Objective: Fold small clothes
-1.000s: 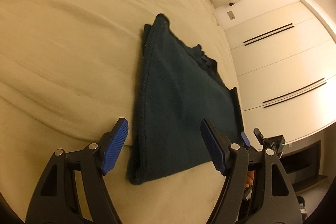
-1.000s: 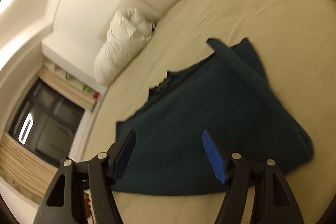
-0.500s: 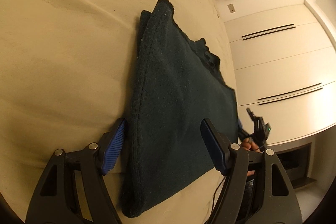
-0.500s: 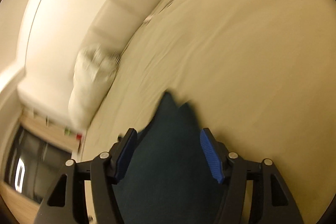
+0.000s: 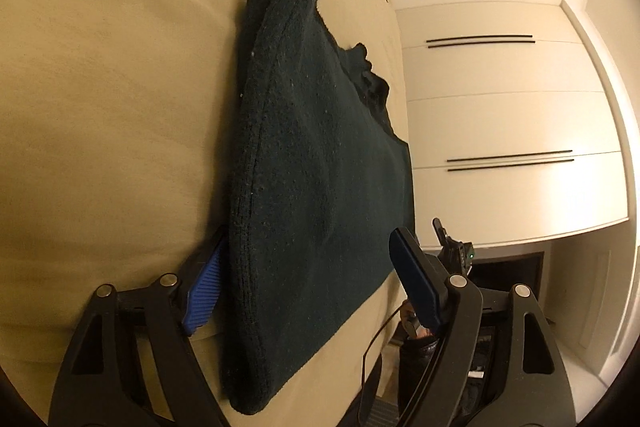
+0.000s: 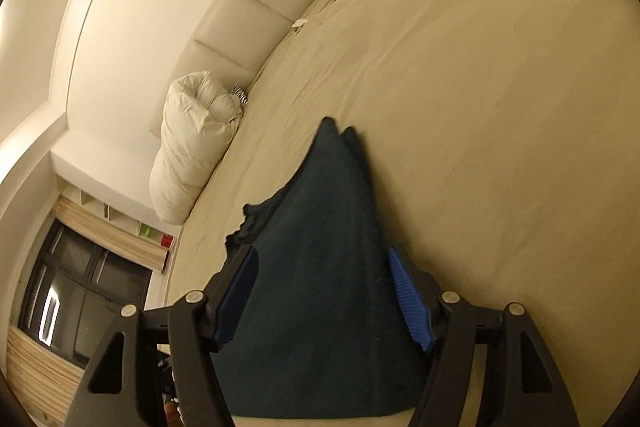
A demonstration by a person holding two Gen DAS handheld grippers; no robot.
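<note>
One dark green garment [image 5: 320,163] flat on bed [image 5: 100,87], partly folded, thick doubled edge nearest left gripper [image 5: 304,267]. Right gripper [image 6: 324,295] at garment's near corner opposite. Both grippers spread wide, straddling cloth, pinching nothing.

Risk: closing now catches top layer only, fold slides apart; or pinches bedsheet under garment.

Count: one garment, two grippers, one rolled white duvet [image 6: 192,147] beyond garment, by headboard.

No readable text, label, brand, number or sign shows in either wrist view.
</note>
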